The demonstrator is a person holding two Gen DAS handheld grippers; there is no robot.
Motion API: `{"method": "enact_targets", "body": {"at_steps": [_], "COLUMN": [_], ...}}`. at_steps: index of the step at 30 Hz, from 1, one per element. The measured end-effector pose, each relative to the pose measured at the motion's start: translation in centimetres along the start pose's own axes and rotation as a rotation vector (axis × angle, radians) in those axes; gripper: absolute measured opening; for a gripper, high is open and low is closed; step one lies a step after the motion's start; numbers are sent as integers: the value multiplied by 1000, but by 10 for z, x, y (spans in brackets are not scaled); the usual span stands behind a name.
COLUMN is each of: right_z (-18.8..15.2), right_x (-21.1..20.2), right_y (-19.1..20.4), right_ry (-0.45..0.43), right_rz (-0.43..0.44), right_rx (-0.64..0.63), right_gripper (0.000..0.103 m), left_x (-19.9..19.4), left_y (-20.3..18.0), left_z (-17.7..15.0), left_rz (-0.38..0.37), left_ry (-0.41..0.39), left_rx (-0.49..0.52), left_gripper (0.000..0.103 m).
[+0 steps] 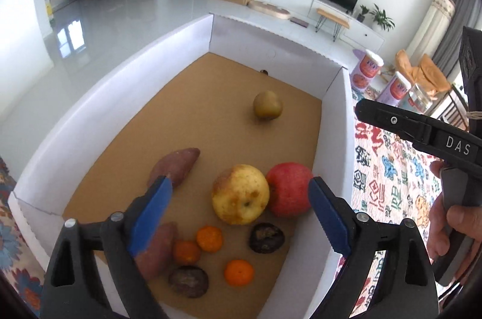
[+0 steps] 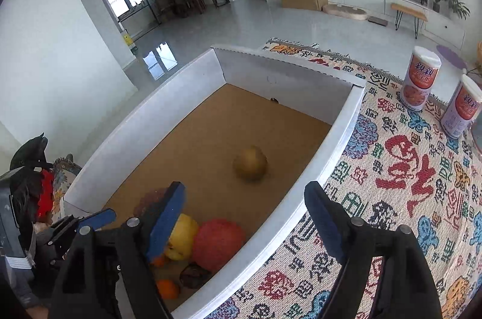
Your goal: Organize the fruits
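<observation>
1. The left gripper, with black arms and blue pads, hangs over the near end of the white cardboard box with a brown floor; its jaws stand wide apart and press on nothing, though the yellow apple and the red apple show between them lower down.
2. The right gripper is likewise spread wide and empty, straddling the right wall of the box, one pad over the fruit and the other over the cloth.
3. The two apples lie touching, side by side, near the right wall at the near end.
4. In front of them sit three small orange tangerines and two dark, wrinkled round fruits, close together.
5. Two purple-brown sweet potatoes lie to the left, one partly behind the left gripper's pad.
6. A brownish-green pear-like fruit rests alone, well apart, toward the far end.
7. The box stands on a patterned woven cloth in red, blue and white.
8. Two tall white cans with orange labels stand on the cloth beyond the box.
9. A person's hand holds the right gripper's handle beside the box.
</observation>
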State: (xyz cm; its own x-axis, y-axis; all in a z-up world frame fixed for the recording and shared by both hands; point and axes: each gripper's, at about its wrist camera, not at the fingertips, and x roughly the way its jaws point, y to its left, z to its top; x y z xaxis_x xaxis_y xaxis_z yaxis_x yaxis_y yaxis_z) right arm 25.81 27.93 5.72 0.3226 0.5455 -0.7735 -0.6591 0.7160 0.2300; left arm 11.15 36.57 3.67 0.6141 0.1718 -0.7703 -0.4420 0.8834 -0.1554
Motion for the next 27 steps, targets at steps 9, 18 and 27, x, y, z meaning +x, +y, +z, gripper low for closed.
{"method": "enact_targets", "body": {"at_steps": [9, 18, 27], "right_z": [-17, -49, -58], "right_x": [-57, -72, -65], "right_y": [19, 72, 101], "right_ry": [47, 120, 166], "right_rz": [-41, -52, -74], "right_rx": [-76, -187, -248], "right_gripper": [97, 98, 98], "left_x": [-63, -83, -97], "left_y": [-6, 29, 45], "left_z": [-19, -36, -43], "left_rz": [262, 373, 365], "left_ry": [-105, 18, 8], "left_rx": [-18, -46, -101], "left_gripper": [102, 102, 102]}}
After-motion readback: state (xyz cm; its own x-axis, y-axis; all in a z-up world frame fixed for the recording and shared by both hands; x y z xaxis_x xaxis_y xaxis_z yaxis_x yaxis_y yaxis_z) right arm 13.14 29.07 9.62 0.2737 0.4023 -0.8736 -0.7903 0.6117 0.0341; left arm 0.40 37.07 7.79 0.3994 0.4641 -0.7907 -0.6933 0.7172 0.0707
